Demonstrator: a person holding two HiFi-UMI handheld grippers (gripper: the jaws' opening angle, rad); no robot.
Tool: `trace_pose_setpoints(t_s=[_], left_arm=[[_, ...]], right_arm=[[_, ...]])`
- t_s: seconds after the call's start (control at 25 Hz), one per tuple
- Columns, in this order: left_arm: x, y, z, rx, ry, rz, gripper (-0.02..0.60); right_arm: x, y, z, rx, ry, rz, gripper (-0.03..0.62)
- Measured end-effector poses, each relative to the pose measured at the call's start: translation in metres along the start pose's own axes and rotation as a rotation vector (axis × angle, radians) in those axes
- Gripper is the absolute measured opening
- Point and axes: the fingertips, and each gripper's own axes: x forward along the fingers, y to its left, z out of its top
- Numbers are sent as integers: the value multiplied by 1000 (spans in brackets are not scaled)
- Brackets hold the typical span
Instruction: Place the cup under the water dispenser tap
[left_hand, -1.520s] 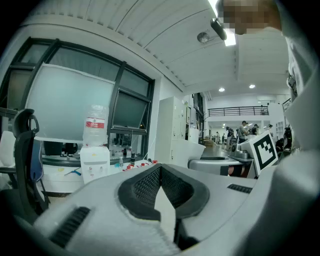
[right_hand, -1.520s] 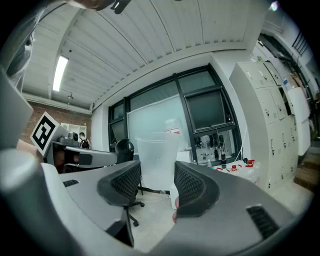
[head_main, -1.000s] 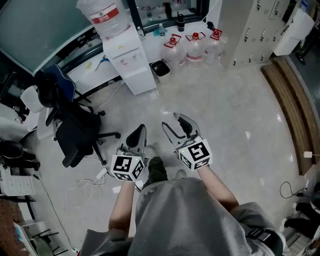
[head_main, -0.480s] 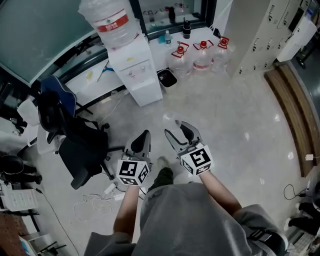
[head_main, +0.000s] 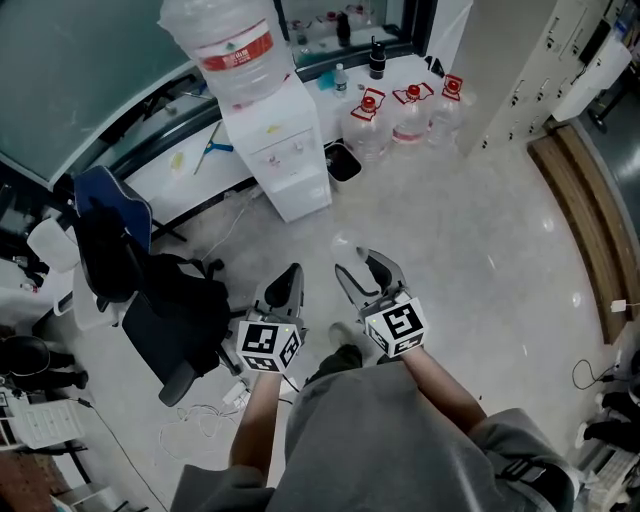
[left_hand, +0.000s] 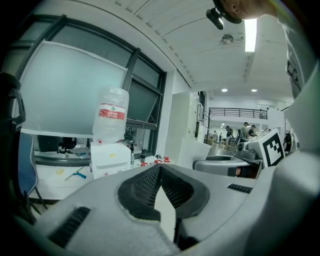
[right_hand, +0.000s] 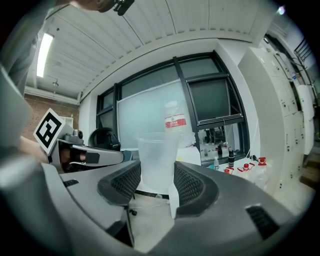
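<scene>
A white water dispenser (head_main: 287, 152) with a big upturned bottle (head_main: 234, 48) stands by the window wall, ahead and a little left of me. My right gripper (head_main: 362, 266) is shut on a clear plastic cup (head_main: 344, 245), held upright above the floor. In the right gripper view the cup (right_hand: 156, 163) sits between both pads, with the dispenser's bottle (right_hand: 174, 119) behind it. My left gripper (head_main: 290, 281) is beside it, shut and empty. The left gripper view shows its pads meeting at the tip (left_hand: 161, 167) and the dispenser (left_hand: 110, 159) further off.
A dark office chair (head_main: 152, 293) stands to the left, with loose cables (head_main: 200, 421) on the floor near it. A small black bin (head_main: 345, 161) and three spare water jugs (head_main: 405, 114) sit right of the dispenser. Pale lockers (head_main: 520, 58) and a wooden bench (head_main: 580, 222) line the right.
Both grippers and I have moved forward toward the dispenser, which now looks nearer and lower in the head view. The cup stays in the right gripper.
</scene>
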Motion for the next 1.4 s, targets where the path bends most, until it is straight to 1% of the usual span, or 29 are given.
trace_pose_setpoints(t_s=[0.4,0.64,1.0,1.4], left_arm=[[17,34,-7,-13,32,-39,9],[40,50,-9,-16,41,-53,9],[96,82,-5,-13,64,-76,9],[176,120,7,-11,117,-95,9]], right_arm=[[34,-2,-3,13,9,-48,210],[54,-14,-3,8,5,-65,210],[102,-50,0,8,-5,-91,210],[169,-111,9,27,0,-111,210]])
